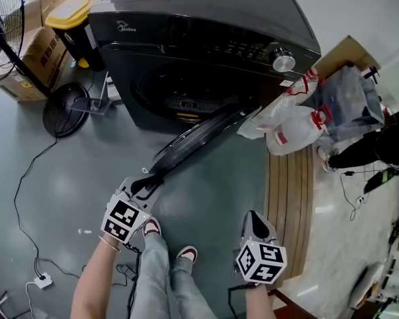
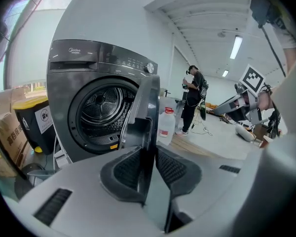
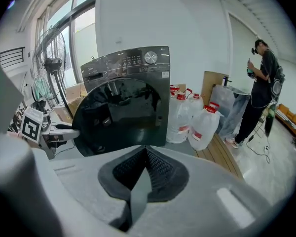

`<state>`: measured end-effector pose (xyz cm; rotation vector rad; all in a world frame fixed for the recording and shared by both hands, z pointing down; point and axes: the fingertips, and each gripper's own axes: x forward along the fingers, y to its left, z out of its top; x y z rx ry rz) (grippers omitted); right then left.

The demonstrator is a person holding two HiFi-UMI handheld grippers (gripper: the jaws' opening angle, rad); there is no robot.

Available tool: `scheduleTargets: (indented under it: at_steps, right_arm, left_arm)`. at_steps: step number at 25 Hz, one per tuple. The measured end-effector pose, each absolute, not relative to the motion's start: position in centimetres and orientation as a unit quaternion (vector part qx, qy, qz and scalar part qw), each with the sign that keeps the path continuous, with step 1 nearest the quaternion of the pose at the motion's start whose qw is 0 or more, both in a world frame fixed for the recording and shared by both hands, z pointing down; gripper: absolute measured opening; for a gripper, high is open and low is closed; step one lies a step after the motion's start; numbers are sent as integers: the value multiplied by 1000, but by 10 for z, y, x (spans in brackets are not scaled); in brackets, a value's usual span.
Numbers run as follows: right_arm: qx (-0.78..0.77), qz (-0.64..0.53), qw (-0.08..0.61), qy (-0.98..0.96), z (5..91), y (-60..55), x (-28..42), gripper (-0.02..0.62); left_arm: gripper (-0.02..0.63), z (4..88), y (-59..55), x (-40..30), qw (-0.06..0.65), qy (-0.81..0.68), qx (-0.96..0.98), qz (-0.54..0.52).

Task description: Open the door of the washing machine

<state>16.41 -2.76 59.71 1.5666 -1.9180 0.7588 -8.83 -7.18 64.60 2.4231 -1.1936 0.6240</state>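
Note:
The dark grey washing machine (image 1: 186, 38) stands at the top of the head view, and its round door (image 1: 199, 135) is swung out toward me. My left gripper (image 1: 146, 186) is at the door's free edge. In the left gripper view the door (image 2: 145, 107) runs edge-on between the pads, my left gripper (image 2: 149, 157) is shut on it, and the open drum (image 2: 101, 107) shows behind. My right gripper (image 1: 255, 223) hangs over the floor to the right, apart from the door. In its own view my right gripper (image 3: 146, 154) is shut with nothing in it, facing the door's outer face (image 3: 123, 112).
White water jugs (image 1: 289, 128) and plastic bags stand right of the machine beside a wooden floor strip (image 1: 289, 191). A fan base (image 1: 65, 108), a yellow-lidded bin (image 1: 73, 18) and cardboard boxes (image 1: 36, 58) are at the left. A power strip (image 1: 40, 281) lies on the floor. A person (image 2: 192, 100) stands further back.

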Motion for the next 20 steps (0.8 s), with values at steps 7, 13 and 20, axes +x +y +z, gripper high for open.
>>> scheduleTargets:
  at_steps: [7,13,20]
  right_arm:
    - [613,289,253,-691,588,-20,186,5]
    - [619,304,257,-677,595,-1,197,5]
    - [626,311,248,-671,603,8,212,5]
  left_arm:
    - [87,647,-41,-53,213,-411,857,226]
    - [92,649,-22,-24,232,-404,854,232]
    - [98,649,-7,5,239,-399,858,217]
